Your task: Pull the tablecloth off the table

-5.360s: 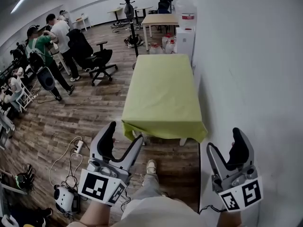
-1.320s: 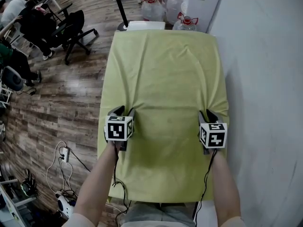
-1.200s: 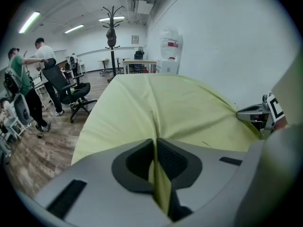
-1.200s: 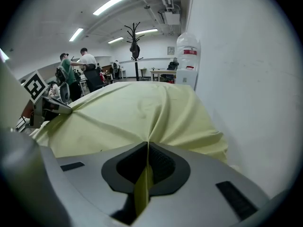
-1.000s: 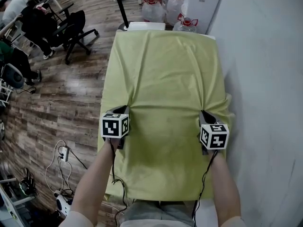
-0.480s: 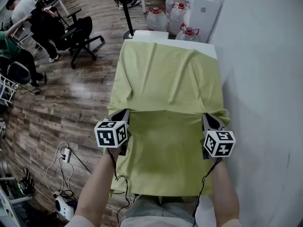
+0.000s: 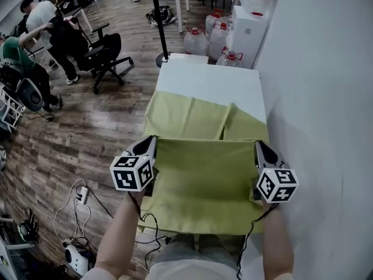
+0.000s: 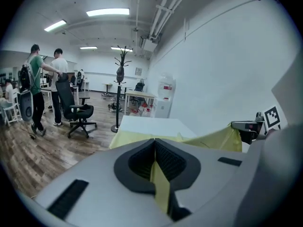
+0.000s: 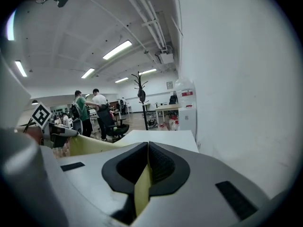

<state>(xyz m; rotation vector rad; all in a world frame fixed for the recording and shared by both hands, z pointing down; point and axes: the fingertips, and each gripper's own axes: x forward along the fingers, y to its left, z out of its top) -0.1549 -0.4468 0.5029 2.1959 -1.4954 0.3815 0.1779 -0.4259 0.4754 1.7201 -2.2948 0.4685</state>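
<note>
**Left tool**: shut tight on a fold of the yellow-green tablecloth, with a thin strip of fabric pinched in its grip. Raised above the surface at the cloth's left edge, pointing away from the person and slightly down.

**Tablecloth:** stretched as a taut band between the two tools. Near part hanging down towards the person; far part trailing ahead in loose creases over the middle of the surface. Far half of the white top already bare. Long axis of the surface running straight away from the tools, so the remaining cloth lies dead ahead. Likely to come free with a pull back along that axis. Neither hand nearer, both level with each other.

**Right tool**: closed likewise on the cloth's right edge, with a strip of fabric showing in its grip. Close beside the wall.
</note>
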